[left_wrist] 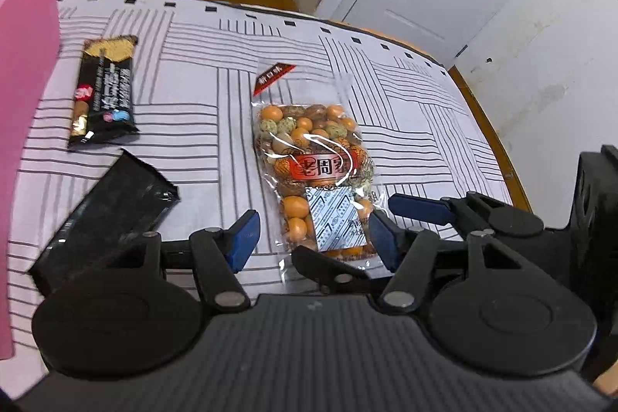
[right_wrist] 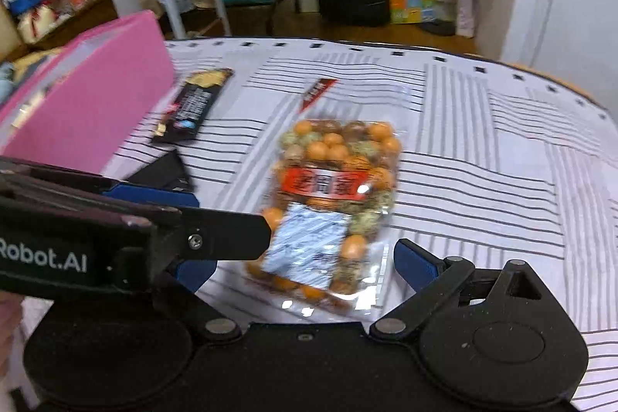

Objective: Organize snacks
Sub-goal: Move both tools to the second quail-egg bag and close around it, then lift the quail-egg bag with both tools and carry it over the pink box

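Straddling the 老周家 nut bag, left gripper and right gripper jaws spread.

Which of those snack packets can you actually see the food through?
The clear bag of round coated nuts, lying between the left tool's blue pads. The two black packets, the printed bar and the plain wrapper, are opaque.
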`<state>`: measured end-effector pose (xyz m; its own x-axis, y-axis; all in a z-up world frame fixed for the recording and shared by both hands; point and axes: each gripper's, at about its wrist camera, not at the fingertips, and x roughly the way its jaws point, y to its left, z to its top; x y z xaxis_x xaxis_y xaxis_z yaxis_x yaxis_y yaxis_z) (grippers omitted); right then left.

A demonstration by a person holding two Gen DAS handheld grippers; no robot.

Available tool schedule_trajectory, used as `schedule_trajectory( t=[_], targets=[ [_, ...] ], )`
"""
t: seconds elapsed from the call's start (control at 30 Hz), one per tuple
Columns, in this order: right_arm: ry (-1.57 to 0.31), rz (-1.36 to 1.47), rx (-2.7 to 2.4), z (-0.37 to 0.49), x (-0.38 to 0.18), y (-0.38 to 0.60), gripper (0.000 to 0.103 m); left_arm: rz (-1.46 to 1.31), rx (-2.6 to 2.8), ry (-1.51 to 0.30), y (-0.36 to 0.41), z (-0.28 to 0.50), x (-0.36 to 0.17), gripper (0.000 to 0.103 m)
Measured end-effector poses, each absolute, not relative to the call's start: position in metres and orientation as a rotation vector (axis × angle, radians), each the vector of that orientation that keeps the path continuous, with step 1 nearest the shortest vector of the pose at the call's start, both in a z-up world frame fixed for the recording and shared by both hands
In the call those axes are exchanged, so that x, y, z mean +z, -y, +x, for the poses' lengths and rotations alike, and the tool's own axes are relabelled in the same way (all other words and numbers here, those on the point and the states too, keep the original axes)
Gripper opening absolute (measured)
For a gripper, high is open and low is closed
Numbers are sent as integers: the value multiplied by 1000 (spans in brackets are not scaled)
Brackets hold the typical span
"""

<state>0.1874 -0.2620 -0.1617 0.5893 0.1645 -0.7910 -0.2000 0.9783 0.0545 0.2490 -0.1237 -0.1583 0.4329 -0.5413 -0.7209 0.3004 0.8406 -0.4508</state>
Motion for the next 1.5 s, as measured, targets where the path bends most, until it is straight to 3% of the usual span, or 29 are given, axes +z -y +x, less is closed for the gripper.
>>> schedule_trajectory(
  t=[0.3,0.57,0.63,0.83,1.5],
  targets=[
    [-933,12,220,199,-177,267,103,-288,-540,-1006,130,263,-189,42],
    [-903,-92,208,198,-184,250,102,-287,-529,-1045,137,270,-192,42],
    [-891,-89,212,195,-181,251,92,-284,-553,-1052,136,271,-192,42],
    [-890,-93,221,190,-175,251,86,-265,-600,-1062,137,271,-188,42],
    [-925,-23,272,141,-126,238,85,-138,-603,-1153,135,235,-133,42]
  ],
)
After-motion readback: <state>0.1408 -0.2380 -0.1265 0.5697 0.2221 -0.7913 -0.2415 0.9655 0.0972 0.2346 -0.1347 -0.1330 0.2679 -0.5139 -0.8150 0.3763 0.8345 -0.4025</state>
